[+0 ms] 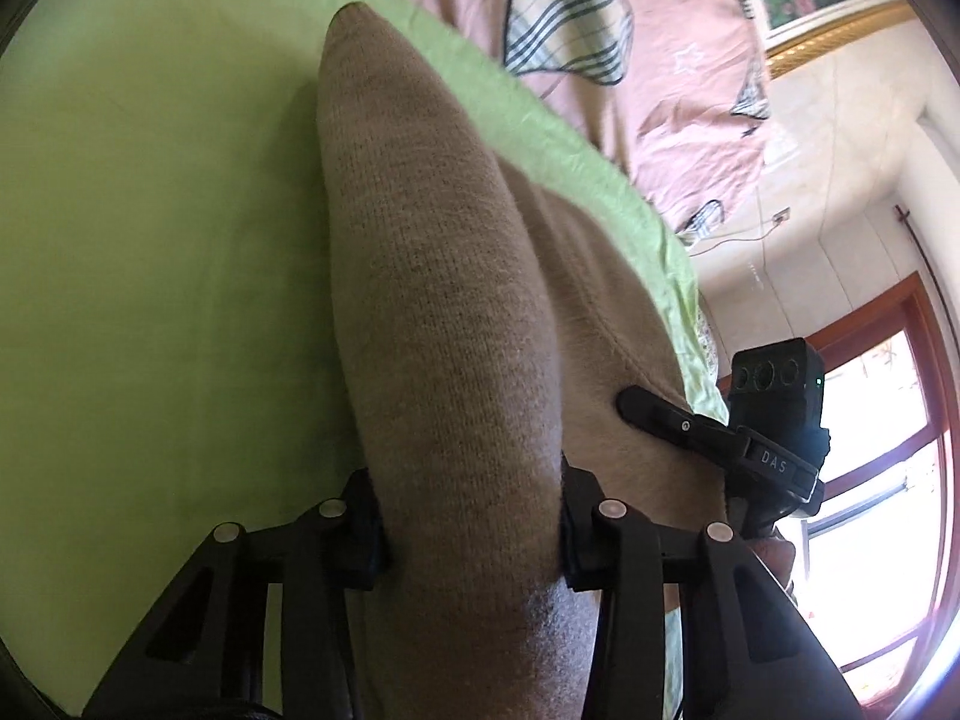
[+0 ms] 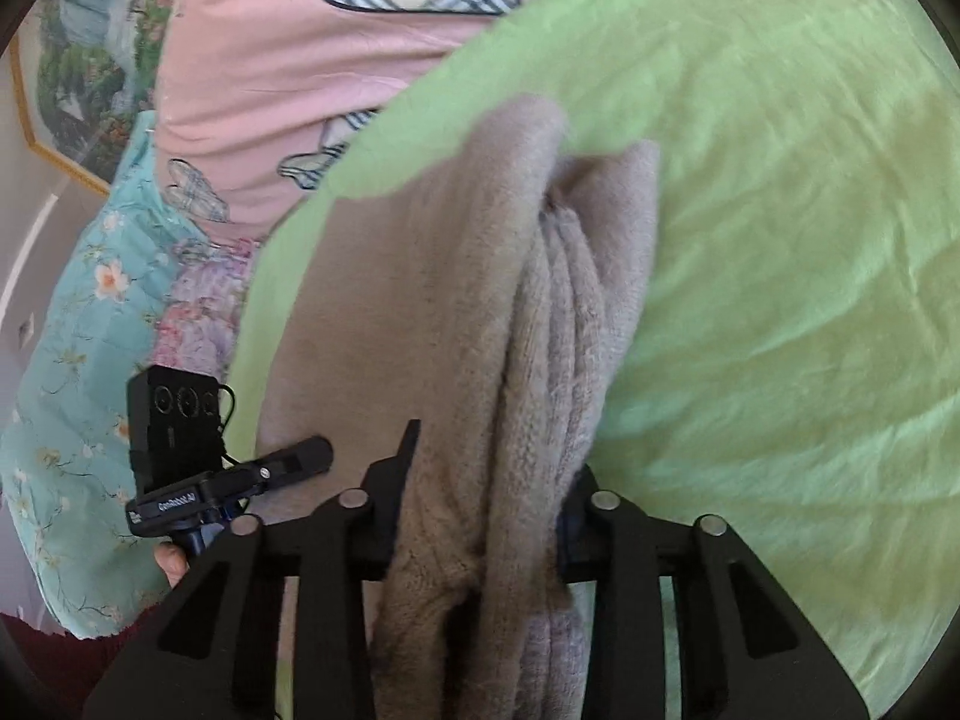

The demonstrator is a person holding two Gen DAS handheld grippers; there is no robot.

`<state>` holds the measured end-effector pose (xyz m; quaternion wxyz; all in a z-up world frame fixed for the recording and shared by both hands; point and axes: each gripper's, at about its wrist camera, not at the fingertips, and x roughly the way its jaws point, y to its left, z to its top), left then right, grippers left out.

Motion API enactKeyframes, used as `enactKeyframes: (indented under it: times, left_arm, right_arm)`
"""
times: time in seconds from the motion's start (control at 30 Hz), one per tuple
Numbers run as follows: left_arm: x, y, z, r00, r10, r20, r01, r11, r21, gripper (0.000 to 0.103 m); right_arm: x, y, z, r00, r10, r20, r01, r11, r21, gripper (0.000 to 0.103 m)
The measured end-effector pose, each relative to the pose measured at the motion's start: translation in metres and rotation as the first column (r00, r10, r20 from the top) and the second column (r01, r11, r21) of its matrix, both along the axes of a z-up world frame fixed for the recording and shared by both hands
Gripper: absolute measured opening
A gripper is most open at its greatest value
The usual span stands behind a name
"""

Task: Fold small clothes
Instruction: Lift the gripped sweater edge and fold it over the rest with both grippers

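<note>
Around: pink quilt with plaid hearts [image 1: 648, 78] beyond the light green bedsheet [image 1: 150, 240], gold-framed picture [image 2: 66, 96] on wall | Garment: tan knitted garment [image 1: 420, 300] over the sheet, long axis pointing away from me | My left gripper [image 1: 474, 516] clamps its folded ridge | My right gripper [image 2: 480, 516] clamps a bunched edge.

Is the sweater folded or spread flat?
Folded, partly: the sweater is doubled over in layers, both grippers clamping the bunched edge above the green sheet.
</note>
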<state>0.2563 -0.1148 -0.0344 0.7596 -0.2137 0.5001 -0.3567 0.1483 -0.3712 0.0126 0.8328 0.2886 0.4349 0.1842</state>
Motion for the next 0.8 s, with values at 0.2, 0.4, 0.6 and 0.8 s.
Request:
enactKeyframes:
  times: [0.2,0.4,0.6,0.8]
  left_arm:
    - [-0.039,0.073,0.035,0.996,0.053,0.073,-0.055,0.998,0.025,0.041]
    - [-0.067,0.153,0.038,0.989,0.134,0.068,-0.138,0.988,0.065,0.041]
    - [-0.078,0.187,-0.006,0.981,0.193,0.000,-0.193,0.980,0.055,0.046]
    - [-0.079,0.194,-0.013,0.976,0.216,0.014,-0.216,0.975,0.050,0.055]
  right_arm:
    - [-0.013,0.061,0.013,0.994,0.092,0.062,-0.095,0.994,0.051,0.033]
    - [-0.004,0.142,-0.003,0.977,0.200,0.074,-0.209,0.968,0.136,0.033]
    - [0.002,0.178,-0.034,0.973,0.229,0.004,-0.229,0.970,0.084,0.033]
    - [0.004,0.176,-0.034,0.976,0.218,-0.003,-0.218,0.976,0.031,0.035]
